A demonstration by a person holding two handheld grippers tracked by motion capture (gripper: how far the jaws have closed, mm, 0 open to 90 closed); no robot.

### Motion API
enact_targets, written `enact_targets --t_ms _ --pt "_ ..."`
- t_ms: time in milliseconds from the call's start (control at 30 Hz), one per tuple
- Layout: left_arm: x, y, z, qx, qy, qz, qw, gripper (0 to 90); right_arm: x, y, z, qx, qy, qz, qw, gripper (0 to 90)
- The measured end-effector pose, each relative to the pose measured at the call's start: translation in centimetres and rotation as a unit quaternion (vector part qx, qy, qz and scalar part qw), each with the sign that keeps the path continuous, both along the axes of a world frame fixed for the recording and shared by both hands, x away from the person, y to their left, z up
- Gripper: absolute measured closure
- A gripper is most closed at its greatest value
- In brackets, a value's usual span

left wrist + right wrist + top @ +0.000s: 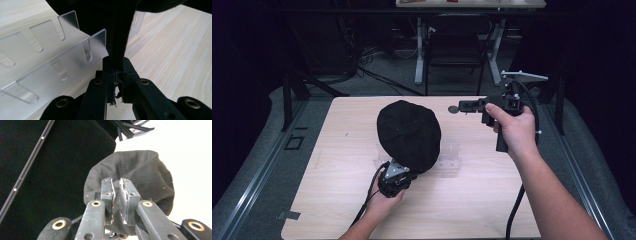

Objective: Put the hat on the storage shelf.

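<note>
A black fabric cap (409, 132) is held up over the middle of the wooden table (472, 200). My left gripper (403, 169) comes in from below it and is shut on the cap's near edge. In the left gripper view the jaws (117, 62) pinch a fold of the black cloth (112, 25). My right gripper (462, 106) is in the air at the far right of the table and points left toward the cap. Its jaws (120, 182) are shut with nothing between them, and the cap (142, 167) lies beyond them.
A clear acrylic rack (50, 50) with several slots lies on the table under and beside the cap (449, 162). A small dark disc (453, 109) sits on the table just left of the right gripper's tips. A chair (454, 50) and desk legs stand beyond the far edge.
</note>
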State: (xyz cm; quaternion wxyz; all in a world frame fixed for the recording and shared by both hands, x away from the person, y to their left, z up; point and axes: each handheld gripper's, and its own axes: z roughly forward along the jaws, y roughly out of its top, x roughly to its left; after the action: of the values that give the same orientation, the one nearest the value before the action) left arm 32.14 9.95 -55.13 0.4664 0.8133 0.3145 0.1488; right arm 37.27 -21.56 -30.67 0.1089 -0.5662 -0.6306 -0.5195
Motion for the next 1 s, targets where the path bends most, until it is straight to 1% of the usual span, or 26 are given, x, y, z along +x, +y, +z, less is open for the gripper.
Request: enact_targets --t_ms 100,133,333,467,533,567,633,700,800,867,967,1000 --pt "0.0 0.1 -0.2 -0.005 0.002 0.001 1.0000 84.9 -0.2 -0.2 0.0 -0.001 -0.002 -0.002 1.0000 81.0" --pt "0.0 0.2 -0.2 -0.005 0.002 0.002 1.0000 84.9 -0.3 -0.2 0.0 -0.004 -0.003 -0.001 1.0000 81.0" --pt "0.0 0.3 -0.4 -0.017 0.006 0.005 0.9998 84.3 -0.5 -0.5 -0.3 -0.017 -0.002 -0.009 0.9998 80.9" --pt "-0.1 0.3 -0.4 -0.012 0.010 0.010 0.9998 82.8 -0.6 -0.8 -0.5 -0.025 -0.003 -0.013 0.9996 80.8" --pt "-0.1 0.4 -0.3 -0.009 0.012 0.015 0.9998 79.6 -0.8 -1.0 -0.6 -0.029 -0.005 -0.014 0.9995 80.7" --pt "-0.2 0.4 -0.2 -0.010 0.017 0.014 0.9997 78.5 -0.8 -1.0 -0.7 -0.032 -0.006 -0.015 0.9994 80.5" --pt "-0.2 0.6 0.0 -0.005 0.016 0.014 0.9997 74.5 -1.0 -1.2 -0.8 -0.034 -0.006 -0.018 0.9992 80.0" --pt "-0.3 0.9 0.1 -0.008 0.022 0.017 0.9996 70.1 -1.1 -1.4 -0.9 -0.040 -0.007 -0.021 0.9990 79.5" --pt "-0.4 1.2 0.4 -0.014 0.027 0.023 0.9993 66.8 -1.3 -1.8 -1.1 -0.048 -0.009 -0.024 0.9985 78.7" --pt "-0.5 1.5 0.7 -0.024 0.031 0.020 0.9990 63.5 -1.5 -2.0 -1.2 -0.049 -0.008 -0.025 0.9985 78.4" --pt "-0.6 2.1 1.1 -0.023 0.031 0.023 0.9990 60.1 -1.7 -2.4 -1.5 -0.051 -0.008 -0.028 0.9982 78.3" --pt "-0.7 2.3 1.2 -0.027 0.035 0.023 0.9988 59.0 -1.7 -2.5 -1.5 -0.054 -0.007 -0.029 0.9981 78.2"
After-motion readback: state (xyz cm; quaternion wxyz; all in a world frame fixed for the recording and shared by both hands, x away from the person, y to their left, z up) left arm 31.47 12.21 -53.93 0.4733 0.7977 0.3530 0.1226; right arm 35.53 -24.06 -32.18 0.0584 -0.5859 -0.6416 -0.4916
